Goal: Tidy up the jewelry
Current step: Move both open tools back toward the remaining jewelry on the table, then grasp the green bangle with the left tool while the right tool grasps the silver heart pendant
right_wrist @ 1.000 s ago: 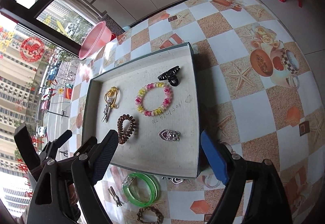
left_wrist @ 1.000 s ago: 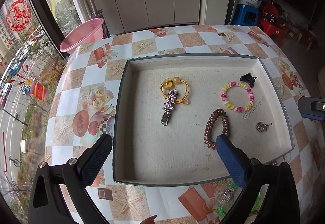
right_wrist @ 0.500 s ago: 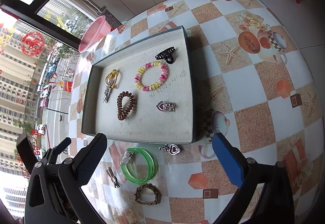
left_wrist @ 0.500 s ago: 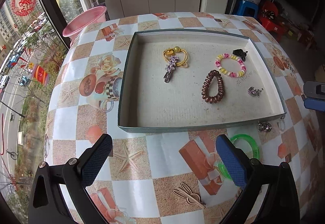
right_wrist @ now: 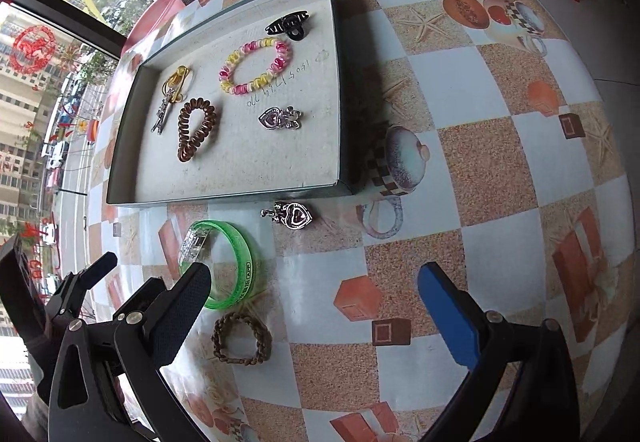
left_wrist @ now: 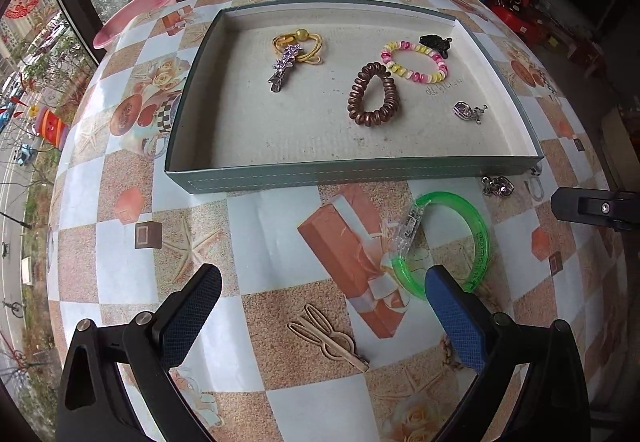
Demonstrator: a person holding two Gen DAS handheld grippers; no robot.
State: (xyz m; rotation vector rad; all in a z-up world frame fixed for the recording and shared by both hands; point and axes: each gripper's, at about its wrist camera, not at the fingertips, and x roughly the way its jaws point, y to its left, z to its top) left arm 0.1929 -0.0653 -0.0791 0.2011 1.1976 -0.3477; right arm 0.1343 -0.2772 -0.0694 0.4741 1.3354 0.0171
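While both grippers hang over the table with nothing in them, the left gripper (left_wrist: 322, 310) has its fingers spread wide at the bottom of its frame, and the right gripper (right_wrist: 316, 306) is spread wide too.

The tray (left_wrist: 360, 175) fills the upper middle of the left view. Inside it: a star clip (left_wrist: 285, 67) lying on a yellow tie (left_wrist: 298, 41) upper left, a brown coil (left_wrist: 374, 94) in the centre just touching the bead bracelet (left_wrist: 414, 61), a black claw clip (left_wrist: 435, 42) right against the bracelet's far side, and a heart charm (left_wrist: 467, 110) off to the right.

Still outside the tray: a green bangle (left_wrist: 448, 242) just above the left gripper's right finger, a gold clip (left_wrist: 326, 340) low centre between the fingers, and a second charm (left_wrist: 496, 185) just beside the tray's near wall. The right view adds a braided ring (right_wrist: 241, 338) lower left, just below the bangle.
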